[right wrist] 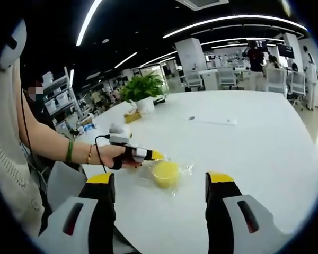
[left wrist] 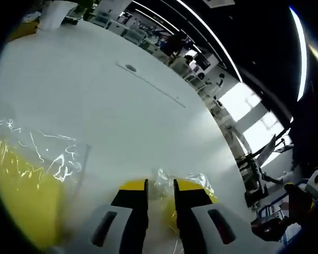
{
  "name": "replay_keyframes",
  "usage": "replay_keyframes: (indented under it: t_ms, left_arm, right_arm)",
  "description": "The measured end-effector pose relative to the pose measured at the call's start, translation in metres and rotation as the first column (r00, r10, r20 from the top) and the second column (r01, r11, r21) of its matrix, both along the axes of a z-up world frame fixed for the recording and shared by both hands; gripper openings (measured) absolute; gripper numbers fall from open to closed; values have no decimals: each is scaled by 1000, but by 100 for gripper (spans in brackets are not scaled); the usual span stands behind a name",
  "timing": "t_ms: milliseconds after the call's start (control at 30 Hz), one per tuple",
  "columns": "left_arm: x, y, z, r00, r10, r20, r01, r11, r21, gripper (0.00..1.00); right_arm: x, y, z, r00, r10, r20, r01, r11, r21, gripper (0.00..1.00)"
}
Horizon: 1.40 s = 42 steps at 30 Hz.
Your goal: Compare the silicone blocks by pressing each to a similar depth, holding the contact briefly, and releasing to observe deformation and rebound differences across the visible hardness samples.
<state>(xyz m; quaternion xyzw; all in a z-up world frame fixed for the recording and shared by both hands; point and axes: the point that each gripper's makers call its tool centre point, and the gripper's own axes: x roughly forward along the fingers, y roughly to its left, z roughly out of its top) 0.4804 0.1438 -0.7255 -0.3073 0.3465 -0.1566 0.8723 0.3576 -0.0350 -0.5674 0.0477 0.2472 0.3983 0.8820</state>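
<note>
- Left gripper [left wrist: 160, 203]: jaws nearly together, pinching the clear wrap of a yellow silicone block [left wrist: 193, 186] at their tips.
- A second bagged yellow block [left wrist: 21, 196] lies just left of it on the white table [left wrist: 122, 100].
- Right gripper [right wrist: 160, 185]: jaws wide apart, holding nothing, raised short of the block.
- Beyond, a hand [right wrist: 116, 156] steadies the left gripper against the block.
- Farther off, a potted plant [right wrist: 142, 91].
</note>
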Motion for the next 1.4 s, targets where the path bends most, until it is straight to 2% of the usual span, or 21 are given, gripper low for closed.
replay_keyframes:
  t_ms: [67,167,300,367,433,567,600,667,733,767,833,867,933,967,1000,1100,1167,1200,1400]
  left_arm:
    - [-4,3,4,1000,-22,14,22,999,32,23]
    - [-14,3,12,998,-56,25,55,998,32,27]
    - [-31,7,31,989,-120,83,113,989,92,29]
    - [-40,9,43,980,-160,115,146,982,119,31]
    - [-49,13,57,968,-196,157,170,972,164,33]
    - [-66,21,83,940,-257,226,209,954,215,45]
    - [-73,24,91,929,-276,247,222,949,225,45]
    - [-82,29,102,919,-289,268,228,945,237,46]
    - [-92,37,117,907,-295,301,225,943,245,47]
    - [-98,43,126,896,-298,328,219,941,257,47]
    - [-109,51,137,886,-304,350,222,941,256,48]
    - [-117,55,147,872,-311,378,229,942,247,49]
    - [-130,68,158,863,-309,400,221,942,251,51]
    - [-139,75,164,851,-319,418,228,940,253,51]
    - [-144,80,167,847,-320,424,226,940,257,51]
    - [-160,98,179,815,-341,468,215,929,303,52]
    - [-170,107,185,804,-345,485,208,926,315,54]
    - [-174,115,191,783,-351,513,188,921,342,55]
    - [-193,145,200,774,-328,542,155,927,341,61]
  right_arm:
    - [-1,0,2,1000,-2,6,2,1000,-1,64]
    - [-3,1,5,1000,-9,16,9,1000,1,64]
    - [-10,7,12,999,-13,36,12,1000,21,65]
    - [-15,11,14,1000,-17,19,16,999,52,66]
    - [-20,14,17,999,-21,31,19,998,67,68]
    - [-28,20,22,999,-25,43,22,996,83,70]
    - [-31,23,23,998,-26,52,22,996,87,70]
    - [-37,26,26,998,-29,62,23,995,96,71]
    - [-45,33,31,996,-37,87,26,991,131,71]
    - [-48,35,32,995,-43,89,30,989,146,71]
    - [-53,40,38,994,-58,94,39,980,193,71]
    - [-60,47,42,993,-56,101,31,972,233,73]
    - [-65,55,49,991,-68,112,33,957,287,75]
    - [-68,57,52,989,-75,127,34,953,303,76]
    - [-73,61,54,988,-75,136,30,950,311,76]
    - [-83,71,51,987,-72,145,24,950,311,74]
    - [-89,77,48,986,-68,152,20,954,298,74]
    - [-92,80,44,982,-70,177,20,963,267,74]
    - [-100,92,41,971,-78,226,22,970,242,80]
